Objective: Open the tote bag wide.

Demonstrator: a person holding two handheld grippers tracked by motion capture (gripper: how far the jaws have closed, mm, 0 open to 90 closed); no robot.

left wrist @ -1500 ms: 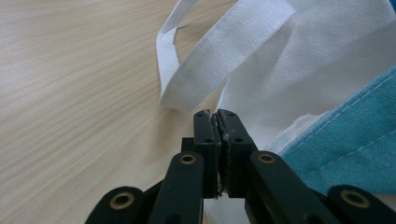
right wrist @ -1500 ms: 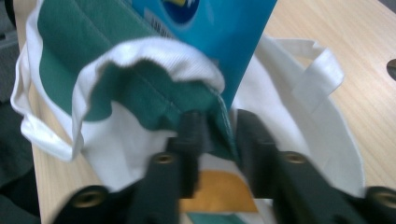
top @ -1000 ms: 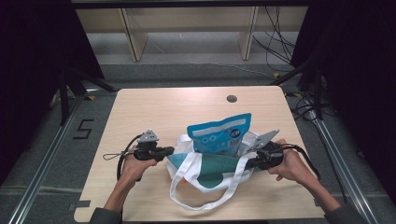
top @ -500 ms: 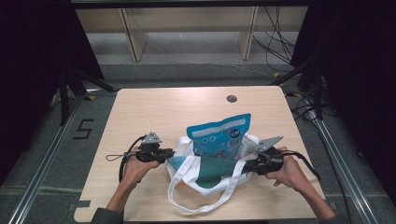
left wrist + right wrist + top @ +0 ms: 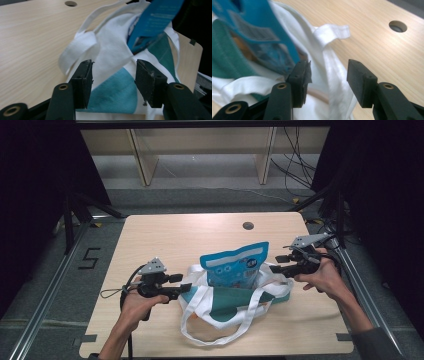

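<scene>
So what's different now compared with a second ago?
The right gripper has drawn back from the tote bag, up and away toward the table's far right; its jaws stand open. The left gripper stays at the bag's left edge, open. The blue pouch stays upright inside.

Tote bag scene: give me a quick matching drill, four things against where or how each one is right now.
1. blue pouch
2. tote bag
3. left tongs
4. round hole

a. open, at the bag's left edge
b. in the tabletop, beyond the bag
c. standing up out of the bag
d. lying on the table, handles loose

Pairs: 1-c, 2-d, 3-a, 4-b
</scene>
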